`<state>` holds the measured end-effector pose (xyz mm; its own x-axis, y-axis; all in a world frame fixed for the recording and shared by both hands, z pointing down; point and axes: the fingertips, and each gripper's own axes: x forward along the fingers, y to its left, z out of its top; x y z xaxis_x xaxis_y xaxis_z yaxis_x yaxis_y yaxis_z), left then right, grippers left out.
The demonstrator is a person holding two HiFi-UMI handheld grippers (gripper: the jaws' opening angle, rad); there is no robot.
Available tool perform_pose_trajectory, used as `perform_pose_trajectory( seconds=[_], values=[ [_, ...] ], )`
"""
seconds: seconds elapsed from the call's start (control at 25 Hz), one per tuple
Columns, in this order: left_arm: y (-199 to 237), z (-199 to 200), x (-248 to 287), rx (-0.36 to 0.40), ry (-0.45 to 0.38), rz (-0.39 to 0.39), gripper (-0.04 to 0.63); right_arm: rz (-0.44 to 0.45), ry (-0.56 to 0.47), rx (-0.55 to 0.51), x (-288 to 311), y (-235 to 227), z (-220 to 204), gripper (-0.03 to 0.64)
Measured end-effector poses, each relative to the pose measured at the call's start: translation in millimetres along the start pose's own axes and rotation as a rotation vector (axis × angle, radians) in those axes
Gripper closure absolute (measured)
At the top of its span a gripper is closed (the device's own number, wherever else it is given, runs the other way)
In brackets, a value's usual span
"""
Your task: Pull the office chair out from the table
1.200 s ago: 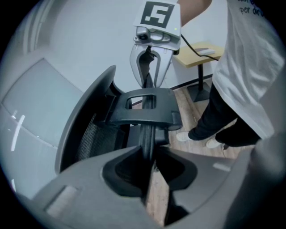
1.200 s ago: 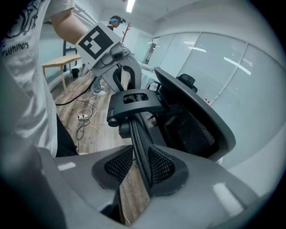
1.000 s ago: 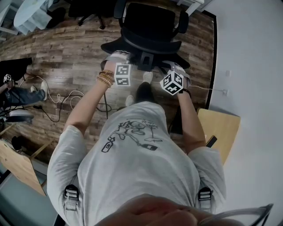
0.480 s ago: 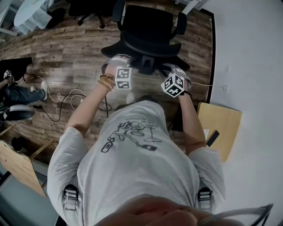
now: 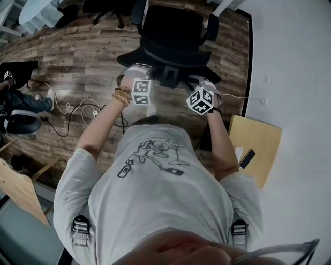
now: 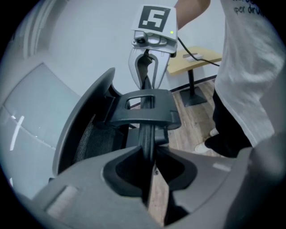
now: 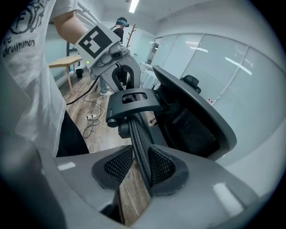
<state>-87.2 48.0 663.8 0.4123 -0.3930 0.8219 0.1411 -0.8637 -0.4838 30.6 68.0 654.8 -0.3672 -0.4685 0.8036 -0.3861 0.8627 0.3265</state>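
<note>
The black office chair (image 5: 173, 31) stands on the wood floor just ahead of the person, its back towards them. My left gripper (image 5: 135, 71) and my right gripper (image 5: 203, 83) are both at the top of the backrest, either side of the centre bracket (image 5: 170, 75). In the left gripper view my left gripper (image 6: 149, 159) is shut on the thin black rim of the backrest (image 6: 147, 129). The right gripper view shows my right gripper (image 7: 140, 163) shut on the mesh edge of the backrest (image 7: 136, 134), with the bracket (image 7: 134, 105) just beyond.
A small wooden table (image 5: 261, 140) with a phone on it stands by the white wall at the right. Cables (image 5: 77, 111) lie on the floor at the left, near a seated person's legs (image 5: 23, 103). Another chair base (image 5: 106, 13) and a round white table (image 5: 36, 13) are far left.
The person has stepped, and both grippers have travelled across the floor with the chair between them. Both grips on the backrest look the same.
</note>
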Motion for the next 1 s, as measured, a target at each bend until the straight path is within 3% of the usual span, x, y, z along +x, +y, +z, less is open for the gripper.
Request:
perform_pose_trajectory(
  seconds=[1.0],
  values=[
    [-134.8,39.5,-59.7,-0.051,0.041,0.011,0.500,-0.005,-0.019,-0.040,-64.3,131.7,-23.3,0.495]
  ],
)
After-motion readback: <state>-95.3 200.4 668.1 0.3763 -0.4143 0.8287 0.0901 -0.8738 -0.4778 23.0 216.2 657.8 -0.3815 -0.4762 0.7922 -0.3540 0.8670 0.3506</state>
